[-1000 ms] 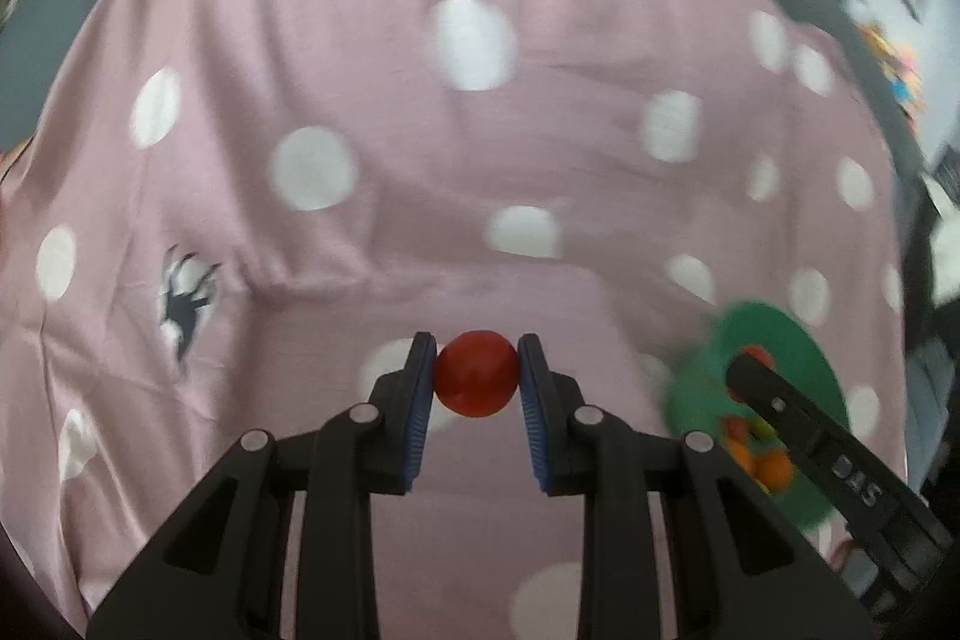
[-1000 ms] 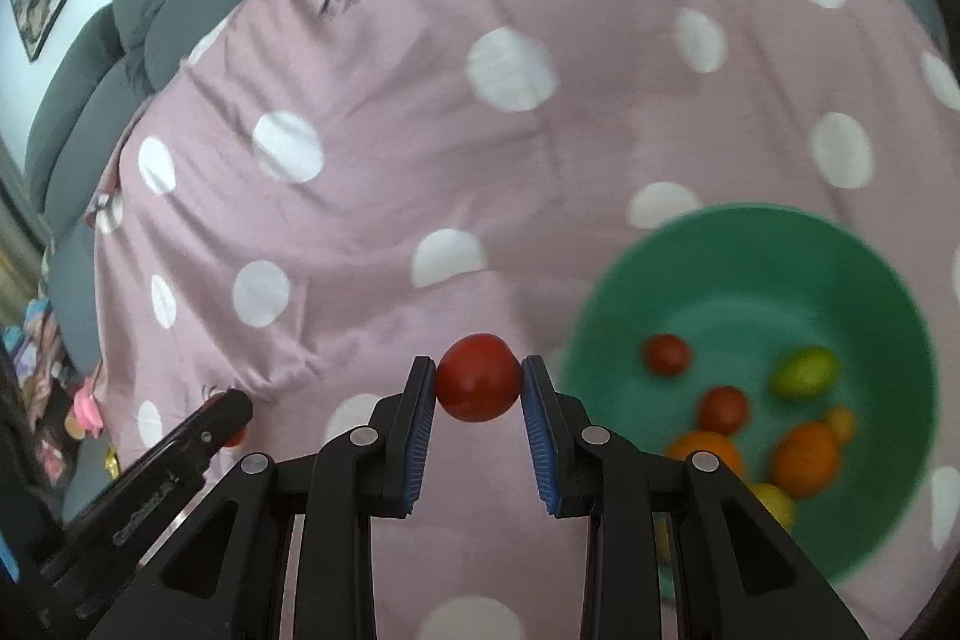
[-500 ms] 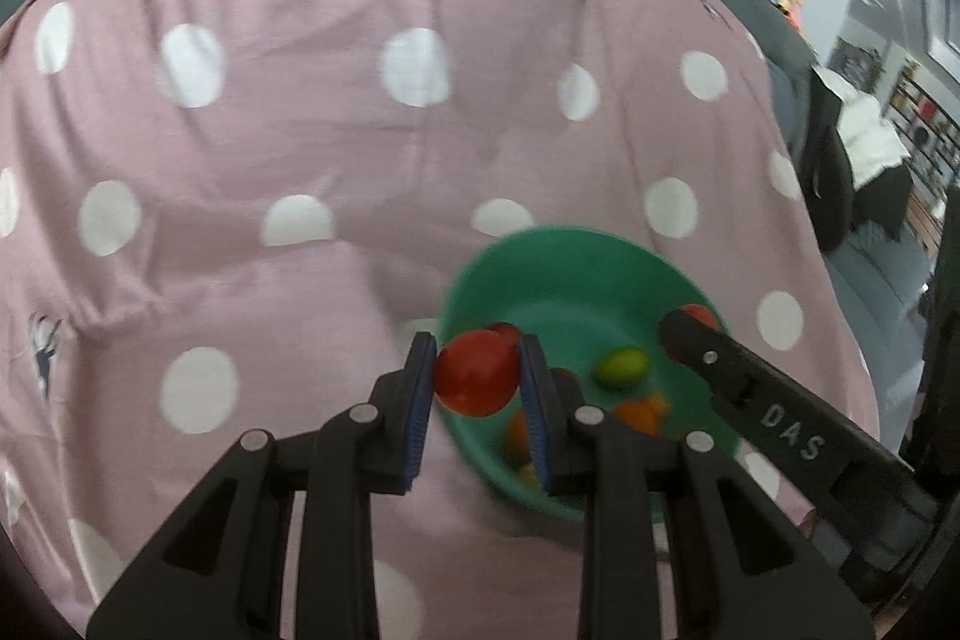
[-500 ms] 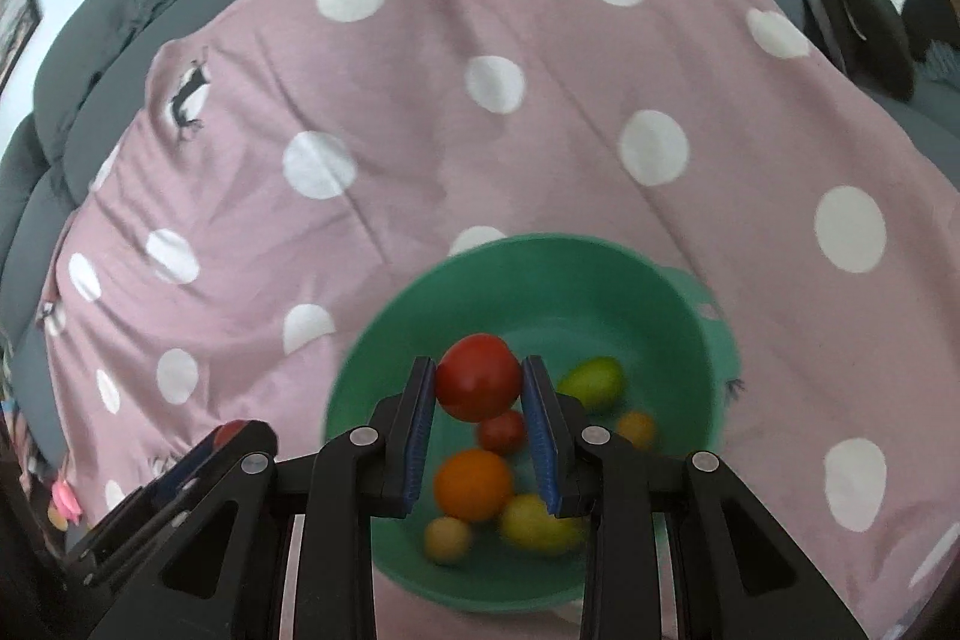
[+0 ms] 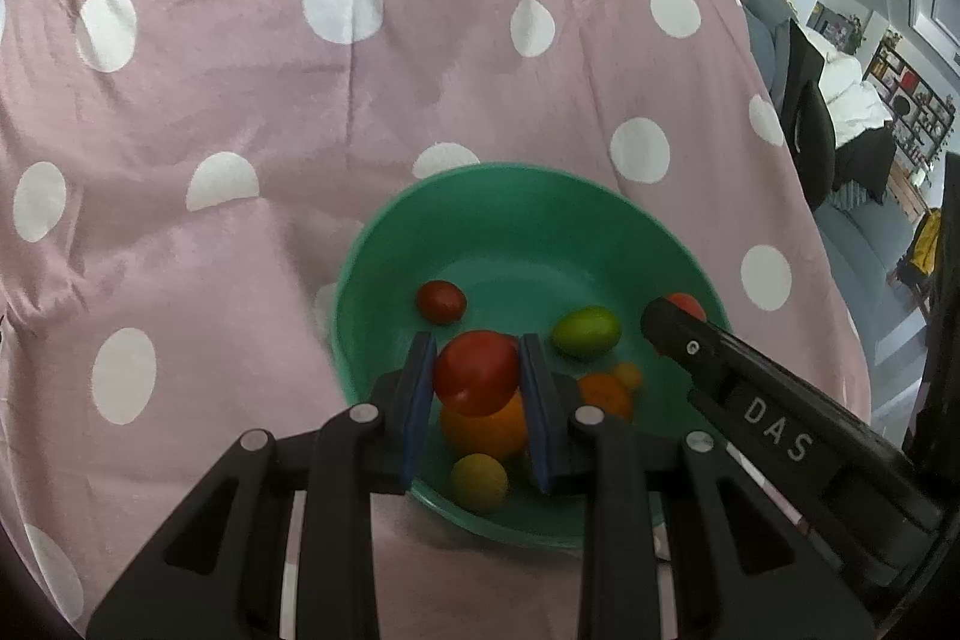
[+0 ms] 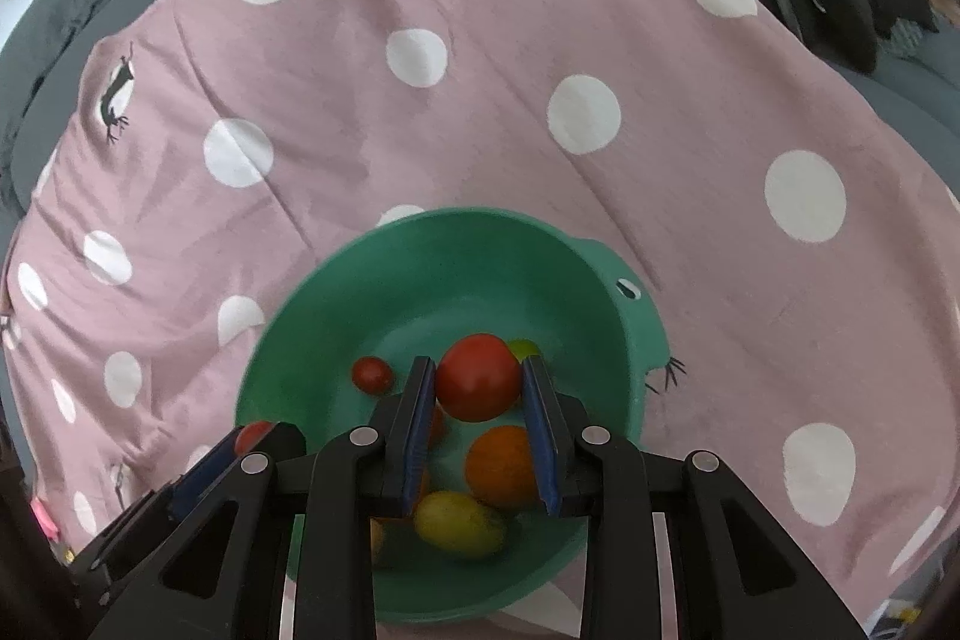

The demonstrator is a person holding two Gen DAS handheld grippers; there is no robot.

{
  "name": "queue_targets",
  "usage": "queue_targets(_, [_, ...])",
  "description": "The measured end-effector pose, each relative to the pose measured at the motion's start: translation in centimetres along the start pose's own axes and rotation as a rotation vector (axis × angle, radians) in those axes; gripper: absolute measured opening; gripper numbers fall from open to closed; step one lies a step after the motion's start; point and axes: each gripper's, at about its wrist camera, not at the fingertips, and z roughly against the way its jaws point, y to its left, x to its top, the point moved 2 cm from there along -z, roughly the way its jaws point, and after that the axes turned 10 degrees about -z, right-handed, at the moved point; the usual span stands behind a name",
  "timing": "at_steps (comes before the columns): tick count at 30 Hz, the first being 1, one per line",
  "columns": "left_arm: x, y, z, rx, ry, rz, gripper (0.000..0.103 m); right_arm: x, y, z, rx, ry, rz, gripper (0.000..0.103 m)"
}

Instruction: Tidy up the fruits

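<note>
Two grippers hang over the green bowl on the dotted pink cloth. Left gripper pinches a red tomato; right gripper pinches another red tomato, both positioned for release among the fruit inside.

Cloth: pink with white polka dots. Bowl: green, holding red, orange, yellow and yellow-green fruits. Gripper pads: blue on black frames; each gripped tomato is red.

red tomatoes pinched above green bowl of fruits.
</note>
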Motion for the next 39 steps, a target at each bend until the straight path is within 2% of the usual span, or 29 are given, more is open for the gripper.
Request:
queue_targets(7, [-0.2, -0.3, -0.5, -0.004, 0.028, 0.001, 0.028, -0.1, -0.3, -0.6, -0.029, 0.031, 0.001, 0.031])
queue_targets(9, [-0.2, -0.2, -0.5, 0.002, 0.032, 0.008, 0.031, -0.1, -0.4, -0.7, -0.040, 0.047, 0.000, 0.031])
queue_targets(13, [0.0, 0.5, 0.4, 0.023, 0.022, 0.016, 0.060, 0.1, -0.8, -0.5, -0.059, 0.047, -0.010, 0.035])
queue_targets(16, [0.2, 1.2, 1.4, 0.002, 0.005, 0.053, 0.073, 0.4, -1.2, 0.2, -0.054, 0.026, -0.031, 0.044])
queue_targets(17, [0.3, 1.4, 1.8, 0.004, 0.005, 0.061, 0.080, 0.4, -1.2, 0.4, -0.046, 0.022, -0.034, 0.044])
queue_targets(19, [0.4, 1.5, 2.5, 0.016, 0.004, 0.064, 0.085, 0.6, -1.1, 0.8, -0.036, 0.014, -0.035, 0.045])
queue_targets(27, [0.7, 2.0, 4.3, 0.014, -0.025, 0.086, 0.087, 0.7, -0.7, 1.7, -0.046, -0.010, -0.018, 0.045])
queue_targets(39, [0.7, 2.2, 4.2, 0.024, -0.017, 0.097, 0.087, 0.7, -0.9, 1.8, -0.080, -0.010, -0.024, 0.045])
